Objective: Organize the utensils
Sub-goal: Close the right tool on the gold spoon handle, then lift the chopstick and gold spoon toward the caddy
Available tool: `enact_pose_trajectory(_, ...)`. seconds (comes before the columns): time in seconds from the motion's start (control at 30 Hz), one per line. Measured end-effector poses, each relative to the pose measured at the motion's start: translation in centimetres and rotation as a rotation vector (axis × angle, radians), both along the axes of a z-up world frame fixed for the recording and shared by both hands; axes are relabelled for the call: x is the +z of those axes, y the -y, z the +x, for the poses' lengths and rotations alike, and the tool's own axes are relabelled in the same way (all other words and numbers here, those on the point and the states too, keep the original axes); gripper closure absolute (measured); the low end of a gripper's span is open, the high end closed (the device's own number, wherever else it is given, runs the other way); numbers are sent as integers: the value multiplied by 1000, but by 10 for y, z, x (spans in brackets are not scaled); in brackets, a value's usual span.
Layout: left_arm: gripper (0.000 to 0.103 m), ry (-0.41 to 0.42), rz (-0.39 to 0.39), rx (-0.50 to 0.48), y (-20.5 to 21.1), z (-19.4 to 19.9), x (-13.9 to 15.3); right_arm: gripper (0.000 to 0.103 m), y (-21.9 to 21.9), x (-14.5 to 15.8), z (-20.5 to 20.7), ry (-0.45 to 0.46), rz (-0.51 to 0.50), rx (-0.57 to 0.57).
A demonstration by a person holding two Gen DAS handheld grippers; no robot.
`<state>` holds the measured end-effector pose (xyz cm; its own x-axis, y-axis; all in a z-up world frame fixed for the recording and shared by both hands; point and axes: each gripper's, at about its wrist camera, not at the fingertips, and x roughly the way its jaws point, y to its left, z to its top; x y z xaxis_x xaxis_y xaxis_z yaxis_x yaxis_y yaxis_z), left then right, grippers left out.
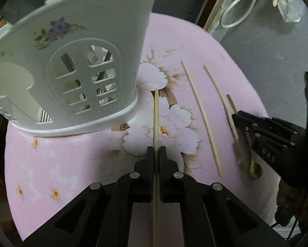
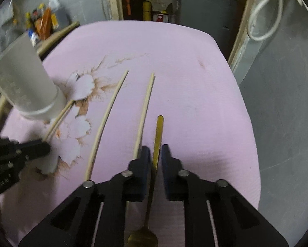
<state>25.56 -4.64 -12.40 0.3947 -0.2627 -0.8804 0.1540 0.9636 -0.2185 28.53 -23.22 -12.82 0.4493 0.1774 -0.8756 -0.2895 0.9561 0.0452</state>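
Note:
My left gripper (image 1: 156, 149) is shut on a pale wooden chopstick (image 1: 156, 113) that runs straight out between its fingers, just above the pink flowered cloth (image 1: 51, 164). Its far tip is close to the base of the white plastic utensil holder (image 1: 82, 61), which stands at the upper left with some utensils inside. Two more chopsticks (image 1: 201, 113) (image 1: 222, 103) lie loose on the cloth. In the right wrist view my right gripper (image 2: 156, 148) is shut on the handle of a gold spoon (image 2: 159, 131), whose bowl lies under the gripper. The left gripper (image 2: 47, 146) shows at the left edge.
The cloth-covered surface (image 2: 174, 61) ends in a rounded edge at the right, with grey floor beyond. A white cable (image 2: 263, 20) hangs at the upper right. Bottles and packets (image 2: 44, 20) sit on the floor at the back left. A wooden frame (image 2: 238, 51) leans beside the surface.

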Motion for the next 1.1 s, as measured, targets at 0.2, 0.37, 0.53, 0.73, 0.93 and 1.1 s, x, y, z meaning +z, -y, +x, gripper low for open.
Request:
enact_pose_trajectory(0.2, 101, 160, -85, 40, -11, -40, 24, 100, 24, 14, -24, 90, 115, -14)
enact_pose_trajectory(0.37, 101, 235, -113, 101, -27, -62, 37, 100, 29, 27, -51, 181, 144, -20)
enact_pose_trajectory(0.53, 101, 239, -122, 123, -35, -64, 42, 100, 27, 39, -61, 247, 167, -37)
enact_pose_trajectory(0.73, 101, 275, -116, 130, -25, -66, 48, 100, 27, 45, -70, 302, 174, -44)
enact_pose_trajectory(0.93, 101, 282, -114, 118, -20, -64, 47, 100, 20, 49, -75, 337, 152, -20)
enact_pose_trajectory(1.1, 101, 261, -113, 119, -20, -62, 43, 100, 16, 34, -61, 255, 135, -16)
